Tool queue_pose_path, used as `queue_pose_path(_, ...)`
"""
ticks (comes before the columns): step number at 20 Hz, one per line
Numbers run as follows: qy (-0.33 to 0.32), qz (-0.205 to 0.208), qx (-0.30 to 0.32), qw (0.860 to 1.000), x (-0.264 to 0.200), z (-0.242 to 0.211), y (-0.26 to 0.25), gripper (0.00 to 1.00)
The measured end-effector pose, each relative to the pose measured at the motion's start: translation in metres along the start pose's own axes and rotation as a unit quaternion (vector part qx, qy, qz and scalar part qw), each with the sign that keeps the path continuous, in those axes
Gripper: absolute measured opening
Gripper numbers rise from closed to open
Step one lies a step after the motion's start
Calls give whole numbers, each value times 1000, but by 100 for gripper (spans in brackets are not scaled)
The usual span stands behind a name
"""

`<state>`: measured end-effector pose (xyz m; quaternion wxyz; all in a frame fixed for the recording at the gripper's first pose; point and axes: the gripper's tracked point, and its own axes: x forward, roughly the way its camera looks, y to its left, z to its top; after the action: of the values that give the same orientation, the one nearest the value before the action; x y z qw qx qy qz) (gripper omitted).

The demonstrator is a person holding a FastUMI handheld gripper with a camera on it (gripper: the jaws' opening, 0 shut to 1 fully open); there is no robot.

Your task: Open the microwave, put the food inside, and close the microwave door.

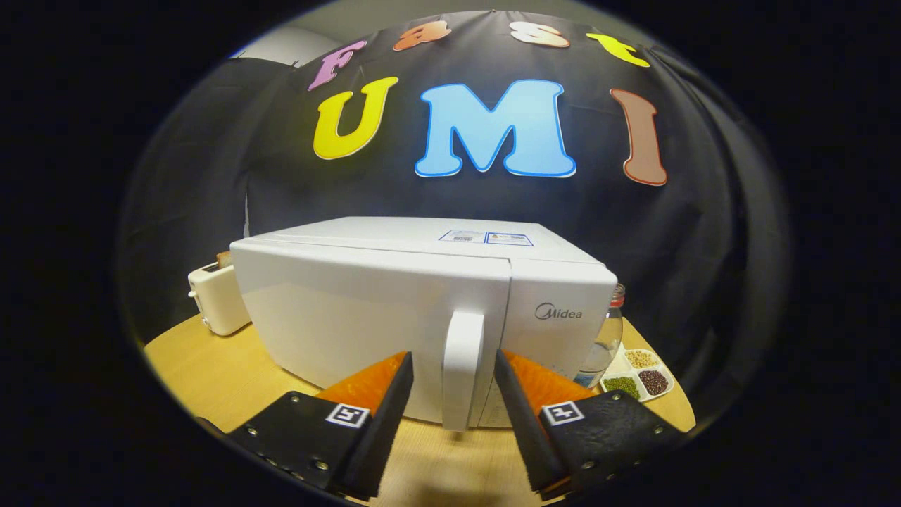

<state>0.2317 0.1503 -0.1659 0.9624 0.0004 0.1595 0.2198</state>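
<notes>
The microwave (422,310) is seen standing shut on the wooden tabletop (211,373), with its upright door handle (462,370) framed in the gap between the two fingers of the tool (454,370), which is held released, a clear space being left on either side of the handle. The handle's long axis is set vertically, straight ahead of the tool, so a short advance and a squeeze are judged to be what the pull requires. A toaster (215,299) is placed to the left, a jar (605,338) and a divided dish of beans (637,377) to the right; the food to be loaded cannot be identified with certainty.

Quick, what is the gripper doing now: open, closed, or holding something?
Gripper: open, jaws on either side of the microwave door handle, not yet pressing it.
</notes>
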Motion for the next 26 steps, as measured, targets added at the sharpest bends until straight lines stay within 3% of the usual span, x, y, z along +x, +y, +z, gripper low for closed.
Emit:
queue_pose_path(2,5,-3,5,1000,3,-1,0,46)
queue_pose_path(6,14,-15,4,1000,-1,0,-2,47)
queue_pose_path(7,15,-19,7,1000,12,-1,-6,29)
queue_pose_path(10,29,-16,27,999,6,-2,-2,29)
queue_pose_path(13,30,-16,13,999,6,-2,-2,7)
queue_pose_path(18,50,-6,6,999,-5,-8,2,7)
queue_pose_path(20,48,2,-24,999,-22,-12,9,7)
queue_pose_path(26,94,35,-2,995,-70,-25,37,7)
